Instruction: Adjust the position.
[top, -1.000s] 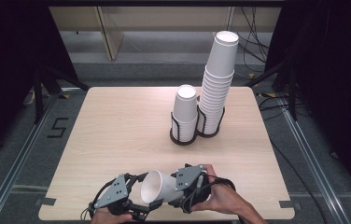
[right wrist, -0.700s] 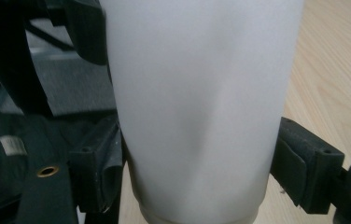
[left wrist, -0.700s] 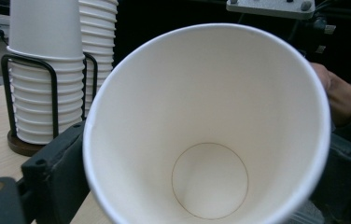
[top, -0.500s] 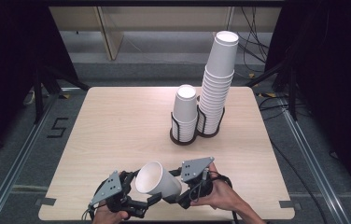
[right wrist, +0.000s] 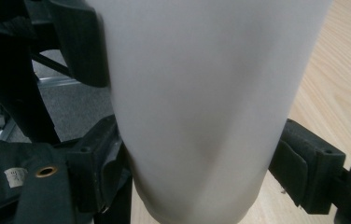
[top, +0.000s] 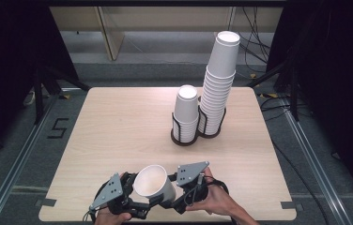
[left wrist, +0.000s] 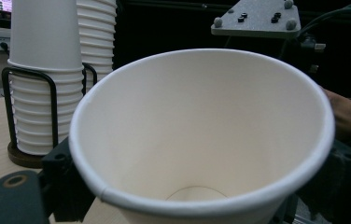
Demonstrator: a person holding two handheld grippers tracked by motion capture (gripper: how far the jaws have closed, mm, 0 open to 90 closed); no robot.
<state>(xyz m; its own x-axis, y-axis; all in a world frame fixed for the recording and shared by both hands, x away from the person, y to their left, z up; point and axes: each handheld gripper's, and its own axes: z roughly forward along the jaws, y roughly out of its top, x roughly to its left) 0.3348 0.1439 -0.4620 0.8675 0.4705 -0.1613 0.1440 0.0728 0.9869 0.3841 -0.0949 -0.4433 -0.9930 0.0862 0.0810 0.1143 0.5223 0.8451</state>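
Both hands in at the bottom centre of the high view, forearms coming up from the lower edge, knuckles turned toward each other with a paper cup (top: 153, 186) squeezed in between, just above the near edge of the table (top: 118, 122). Cup tilted, mouth facing up and toward the upper left of the frame. Left gripper (top: 134, 206) low at bottom left of the cup, grey plate angled outward; jaws just been closing, and in the left gripper view standing on either side of the cup (left wrist: 201, 135) near its base, looks like a clamp on it, though pad contact hard to confirm. Right gripper (top: 177, 199) at the cup's right, hand wrapped round the body, plate tipped up; in the right gripper view black pads (right wrist: 103, 163) pressed tight on both sides of the cup (right wrist: 201, 107) wall, so clamped for sure. Further back, centre right of the high view: short stack (top: 186, 112) and tall stack (top: 219, 79) in wire holders, touching side by side, well apart from the hands.
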